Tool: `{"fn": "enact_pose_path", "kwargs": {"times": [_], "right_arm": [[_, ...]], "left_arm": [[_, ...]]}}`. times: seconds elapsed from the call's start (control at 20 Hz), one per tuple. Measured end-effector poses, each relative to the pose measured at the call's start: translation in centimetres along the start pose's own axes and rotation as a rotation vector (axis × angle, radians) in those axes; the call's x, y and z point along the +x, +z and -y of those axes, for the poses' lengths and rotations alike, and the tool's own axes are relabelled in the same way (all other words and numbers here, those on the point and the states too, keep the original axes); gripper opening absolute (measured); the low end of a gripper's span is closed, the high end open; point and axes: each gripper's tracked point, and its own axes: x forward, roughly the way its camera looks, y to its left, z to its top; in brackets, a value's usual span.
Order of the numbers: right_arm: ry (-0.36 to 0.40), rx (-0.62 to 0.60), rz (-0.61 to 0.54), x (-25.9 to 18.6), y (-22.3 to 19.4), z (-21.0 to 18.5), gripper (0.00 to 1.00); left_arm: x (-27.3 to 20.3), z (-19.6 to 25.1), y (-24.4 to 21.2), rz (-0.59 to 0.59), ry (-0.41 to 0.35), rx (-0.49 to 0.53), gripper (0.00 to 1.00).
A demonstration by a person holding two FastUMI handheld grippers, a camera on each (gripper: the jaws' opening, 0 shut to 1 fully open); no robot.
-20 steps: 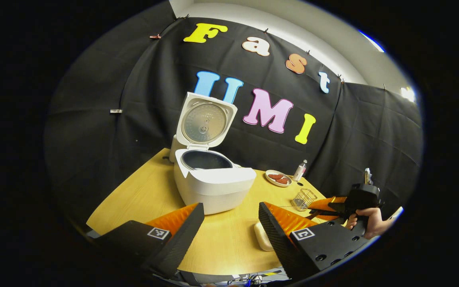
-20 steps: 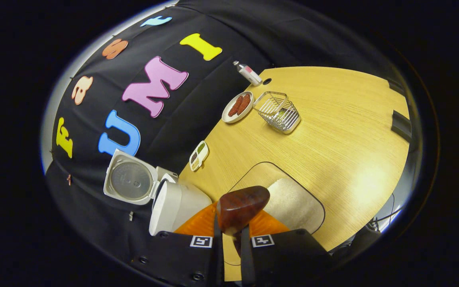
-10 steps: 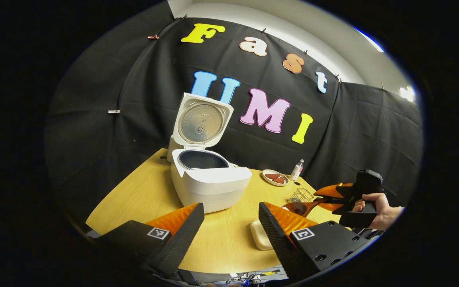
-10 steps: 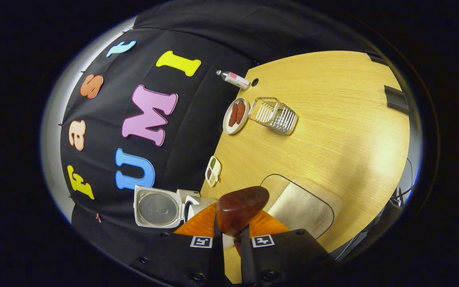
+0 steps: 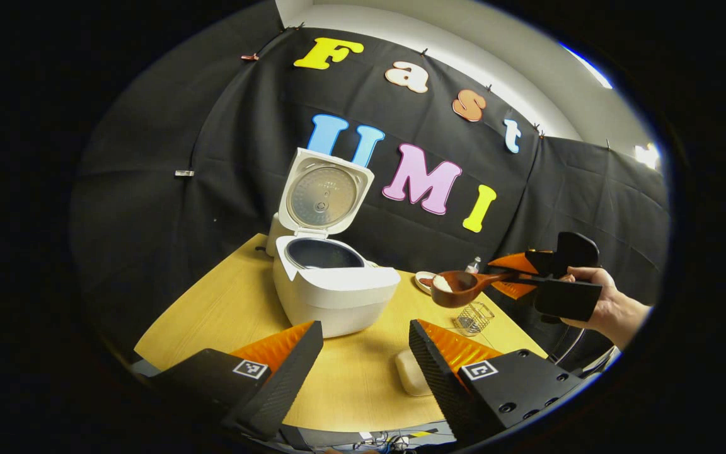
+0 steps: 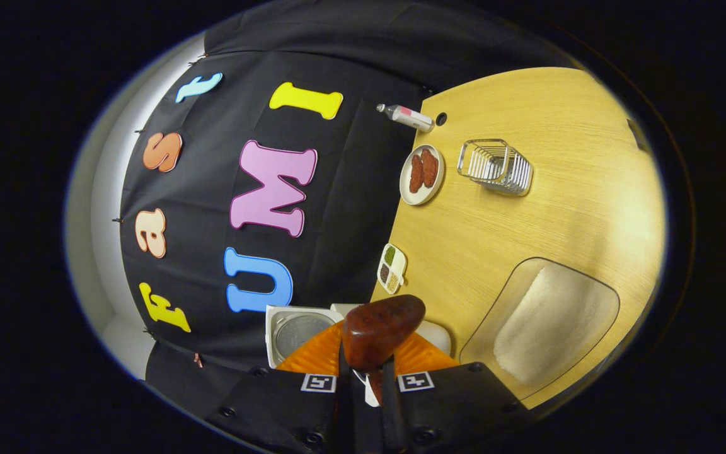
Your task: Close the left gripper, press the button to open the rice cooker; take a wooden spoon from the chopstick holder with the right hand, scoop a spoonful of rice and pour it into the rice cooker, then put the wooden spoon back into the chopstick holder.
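Observation:
The white rice cooker [image 5: 334, 291] stands on the wooden table [image 5: 224, 309] with its lid [image 5: 324, 198] raised and the dark inner pot showing. My left gripper [image 5: 366, 331] hovers open in front of it, holding nothing. To the right, in the left gripper view, a hand [image 5: 612, 308] holds my right gripper [image 5: 507, 276], shut on the handle of a wooden spoon [image 5: 459, 287] whose bowl carries a little white rice, above the wire chopstick holder [image 5: 473, 317]. In the right gripper view the spoon [image 6: 379, 326] sticks out past my right gripper [image 6: 366, 345], partly covering the cooker's lid [image 6: 293, 328].
A clear rice container [image 6: 546, 321] lies on the table [image 6: 564, 208]; it is also by my left gripper as a pale box [image 5: 410, 373]. The wire holder [image 6: 495, 167], a plate of red food [image 6: 423, 173], a small bottle [image 6: 404, 115] and a divided dish [image 6: 391, 270] sit near the wall.
The right gripper rose from the rice container with the spoon and swung toward the cooker; the spoon now holds rice. The left gripper barely moved.

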Motion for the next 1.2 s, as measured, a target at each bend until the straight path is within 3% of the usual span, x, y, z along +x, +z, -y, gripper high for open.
{"fn": "enact_pose_path", "kwargs": {"times": [0.4,0.75,1.2], "right_arm": [[0.038,-0.005,-0.042,6.0,-4.7,-4.9,0.21],[0.056,-0.098,-0.063,13.5,-9.0,-8.2,0.21],[0.09,-0.547,-0.071,21.4,-15.1,-9.8,0.21]], "left_arm": [[0.3,-5.4,1.0,0.021,0.09,-0.081,0.95],[0.8,-8.8,2.5,0.053,0.15,-0.029,0.95],[1.8,-11.7,2.0,0.049,0.189,-0.084,0.95]]}}
